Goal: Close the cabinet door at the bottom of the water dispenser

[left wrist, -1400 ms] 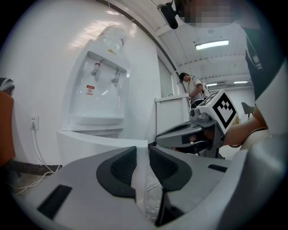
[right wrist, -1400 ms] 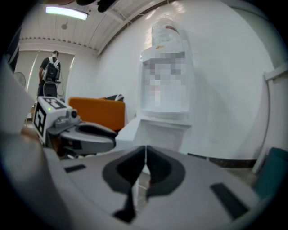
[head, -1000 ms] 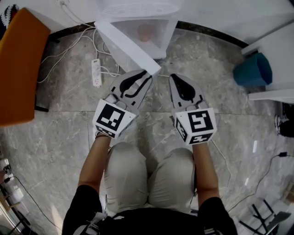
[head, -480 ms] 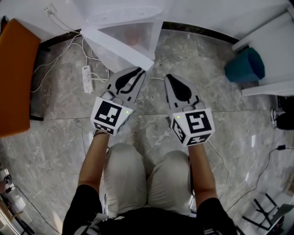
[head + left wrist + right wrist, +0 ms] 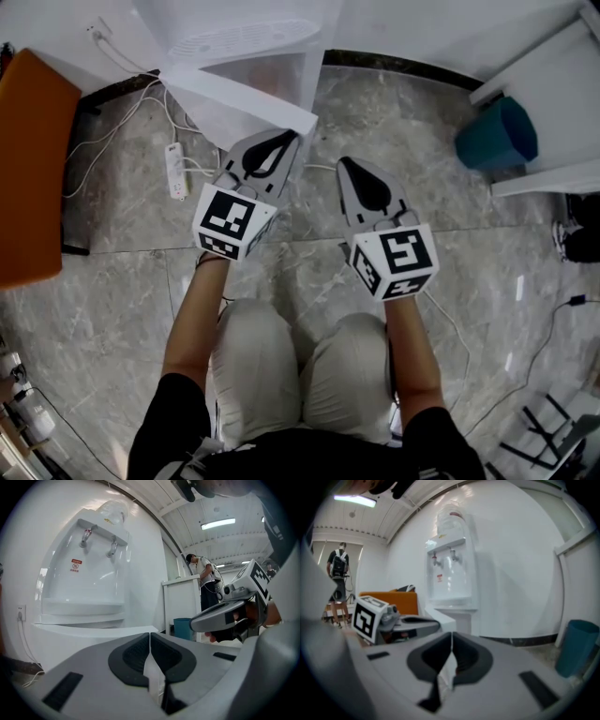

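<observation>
The white water dispenser (image 5: 248, 37) stands at the top of the head view. Its bottom cabinet door (image 5: 234, 103) hangs partly open, angled out toward me. My left gripper (image 5: 286, 139) has its tip at the door's free edge; I cannot tell whether it touches. Its jaws have just been closing and now meet with nothing between them. In the left gripper view the door (image 5: 84, 634) lies just beyond that tip (image 5: 150, 634). My right gripper (image 5: 345, 165) hovers over the floor to the right of the door, shut and empty. In the right gripper view the dispenser (image 5: 450, 573) rises ahead.
A white power strip (image 5: 175, 169) with loose cables lies on the marble floor left of the door. An orange seat (image 5: 28, 159) is at far left. A teal bin (image 5: 497, 136) stands beside white furniture (image 5: 553, 75) at the right. A person (image 5: 204, 578) stands far behind.
The door has swung nearer the dispenser, hiding the orange item inside the cabinet. My left gripper has moved forward along with the door's edge and its jaws have narrowed. The right gripper has shifted slightly.
</observation>
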Demonstrator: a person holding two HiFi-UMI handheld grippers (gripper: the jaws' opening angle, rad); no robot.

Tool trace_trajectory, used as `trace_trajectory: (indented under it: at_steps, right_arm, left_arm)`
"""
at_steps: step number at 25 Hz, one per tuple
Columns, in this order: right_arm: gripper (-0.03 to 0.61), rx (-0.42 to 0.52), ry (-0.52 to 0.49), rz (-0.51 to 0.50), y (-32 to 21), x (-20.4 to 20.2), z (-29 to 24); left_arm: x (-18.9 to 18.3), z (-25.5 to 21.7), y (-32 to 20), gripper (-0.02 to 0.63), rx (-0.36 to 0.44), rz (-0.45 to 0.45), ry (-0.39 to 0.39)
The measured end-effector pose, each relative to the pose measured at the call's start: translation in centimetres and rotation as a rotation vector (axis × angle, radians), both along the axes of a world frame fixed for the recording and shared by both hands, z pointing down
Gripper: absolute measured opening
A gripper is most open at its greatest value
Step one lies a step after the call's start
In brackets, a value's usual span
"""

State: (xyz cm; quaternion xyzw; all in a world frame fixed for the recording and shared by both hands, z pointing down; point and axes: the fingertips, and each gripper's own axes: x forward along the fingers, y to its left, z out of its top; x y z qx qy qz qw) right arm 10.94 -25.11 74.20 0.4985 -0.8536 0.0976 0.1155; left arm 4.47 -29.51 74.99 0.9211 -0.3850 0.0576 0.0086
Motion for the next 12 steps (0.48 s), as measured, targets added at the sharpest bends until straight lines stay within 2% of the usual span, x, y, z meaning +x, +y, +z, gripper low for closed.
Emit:
trace_trajectory:
  at_steps: [6,12]
  right_arm:
    - [0.035,-0.005,-0.002,0.007,0.3,0.5,0.3]
    - [0.035,-0.005,0.007,0.004,0.0,0.7,0.6]
  left_arm:
    - [0.3,0.9,-1.7,0.017,-0.006,-0.018,-0.055]
    - [0.9,0.9,-3.5,0.017,0.0,-0.015,-0.056]
